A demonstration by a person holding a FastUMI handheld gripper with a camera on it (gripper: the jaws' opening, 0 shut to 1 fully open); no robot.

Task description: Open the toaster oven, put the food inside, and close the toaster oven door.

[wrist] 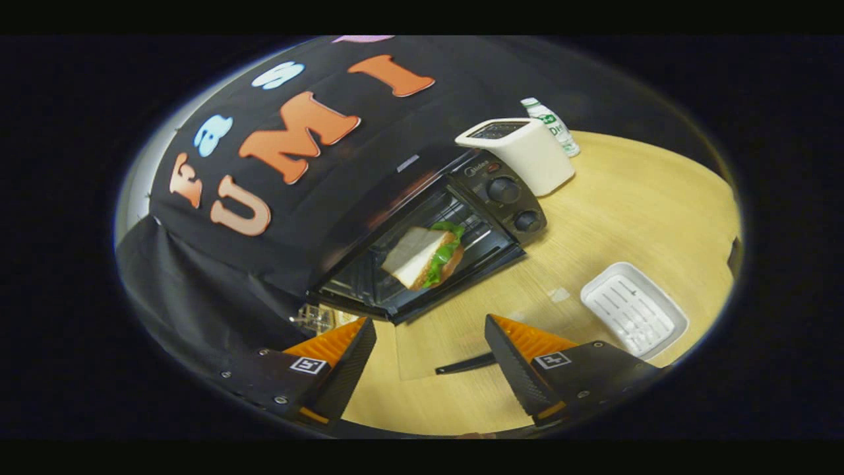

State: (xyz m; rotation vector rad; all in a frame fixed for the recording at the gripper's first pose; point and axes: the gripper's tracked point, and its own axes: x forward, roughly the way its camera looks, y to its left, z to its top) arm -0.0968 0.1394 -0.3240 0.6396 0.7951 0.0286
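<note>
1 toaster oven (435,231), 1 sandwich (425,256) (inside), 1 toaster (521,153), 1 bottle (550,125), 1 tray (633,309).

hand-held gripper (428,356), ribbed wedge fingers, screws, square marker tags

The toaster oven (422,244) is set on the surface (626,211), backed against the booth's wall, with its door (422,359) let down flat toward the tongs (428,356). The sandwich (425,254) is placed inside the oven cavity. Beside the oven's knob end a toaster (521,155) is stood, and just behind that a bottle (550,125). A tray (633,310) is laid nearer, to the right of the tongs. The fingers are held apart above what appears to be the door.
</note>
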